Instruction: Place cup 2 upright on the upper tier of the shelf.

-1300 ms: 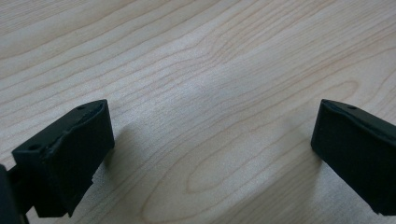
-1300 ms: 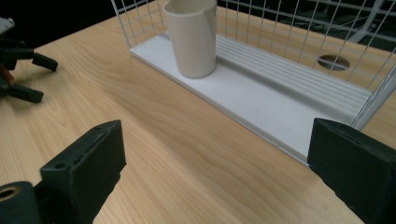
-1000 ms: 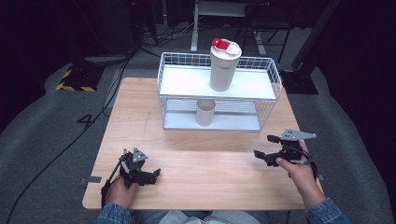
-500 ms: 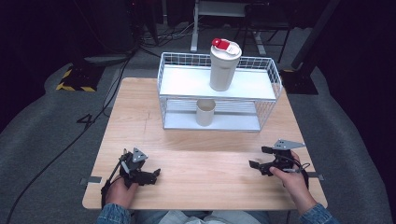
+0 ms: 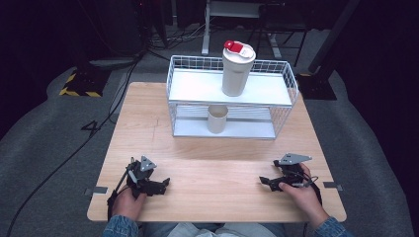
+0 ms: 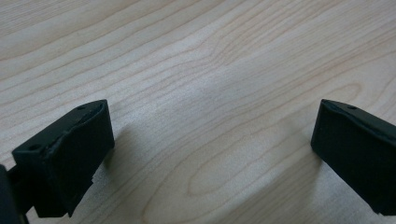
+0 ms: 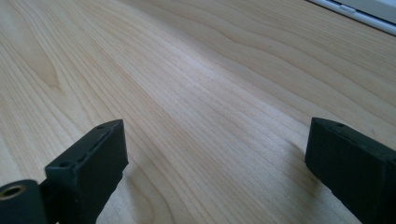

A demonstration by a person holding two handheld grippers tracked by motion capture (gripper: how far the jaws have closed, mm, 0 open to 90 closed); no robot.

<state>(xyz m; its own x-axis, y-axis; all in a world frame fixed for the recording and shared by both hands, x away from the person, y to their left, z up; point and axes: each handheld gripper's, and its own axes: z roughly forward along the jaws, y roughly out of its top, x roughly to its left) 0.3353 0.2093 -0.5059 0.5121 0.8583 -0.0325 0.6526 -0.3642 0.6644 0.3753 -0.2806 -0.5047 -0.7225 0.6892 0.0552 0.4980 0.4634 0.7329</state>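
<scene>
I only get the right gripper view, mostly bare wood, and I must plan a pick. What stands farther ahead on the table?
Observer: A white wire rack with two shelves stands at the far side of the table.
Operator: Anything on top?
Observer: A white tumbler with a red lid stands upright on the upper shelf.
Operator: And underneath?
Observer: A small beige cup stands upright on the lower shelf, almost directly below the tumbler.

Bare table [image 5: 222,163] between hands and wire shelf rack [image 5: 284,106]; rack across far half.
</scene>
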